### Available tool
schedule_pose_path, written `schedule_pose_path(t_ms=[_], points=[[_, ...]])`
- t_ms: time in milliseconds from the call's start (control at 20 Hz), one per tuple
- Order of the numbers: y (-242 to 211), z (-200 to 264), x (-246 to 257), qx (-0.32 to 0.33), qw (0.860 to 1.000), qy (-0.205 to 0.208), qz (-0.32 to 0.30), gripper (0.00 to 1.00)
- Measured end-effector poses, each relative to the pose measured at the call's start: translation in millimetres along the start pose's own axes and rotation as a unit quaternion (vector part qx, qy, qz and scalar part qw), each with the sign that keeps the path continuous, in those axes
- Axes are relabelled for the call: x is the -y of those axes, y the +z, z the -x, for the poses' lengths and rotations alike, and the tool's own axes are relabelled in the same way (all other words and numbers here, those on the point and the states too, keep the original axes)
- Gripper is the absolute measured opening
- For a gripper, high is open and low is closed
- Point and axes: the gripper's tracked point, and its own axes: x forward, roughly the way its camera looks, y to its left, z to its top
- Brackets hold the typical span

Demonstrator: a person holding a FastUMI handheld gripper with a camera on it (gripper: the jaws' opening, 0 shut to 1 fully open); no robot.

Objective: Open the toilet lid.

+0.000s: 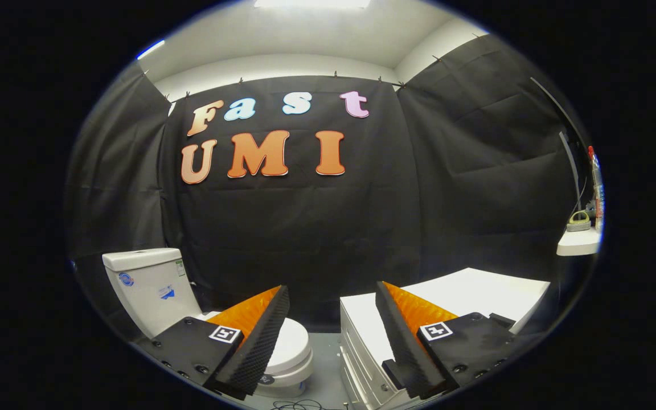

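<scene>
The toilet lid (pixel 291 344) lies closed on the bowl, below and just beyond the left finger, with the cistern (pixel 148 287) behind it. The gripper (pixel 332 336) is wide open and empty. Risk: a shallow approach may slip off the smooth lid edge or strike the adjacent white cabinet (pixel 476 296).

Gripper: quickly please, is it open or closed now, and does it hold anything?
Gripper: open, fingers wide apart, holding nothing; the toilet lid lies closed beyond the left finger.
</scene>
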Motion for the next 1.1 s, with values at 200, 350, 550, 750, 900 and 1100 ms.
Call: schedule_pose_path(t_ms=[200, 350, 550, 750, 900, 1100], points=[[-14.5, 0.0, -14.8, -0.025, 1.0, 0.018, -0.004, 0.98], [-15.4, -1.2, -26.7, -0.033, 0.999, 0.026, -0.001, 0.98], [-15.2, -5.3, -56.2, -0.036, 0.998, 0.045, -0.011, 0.98], [-25.7, -7.2, -88.5, -0.043, 0.996, 0.064, -0.033, 0.99], [-46.7, -7.6, -107.1, -0.054, 0.995, 0.068, -0.045, 0.99], [-82.9, -10.2, -129.3, -0.071, 0.991, 0.078, -0.085, 0.96]])
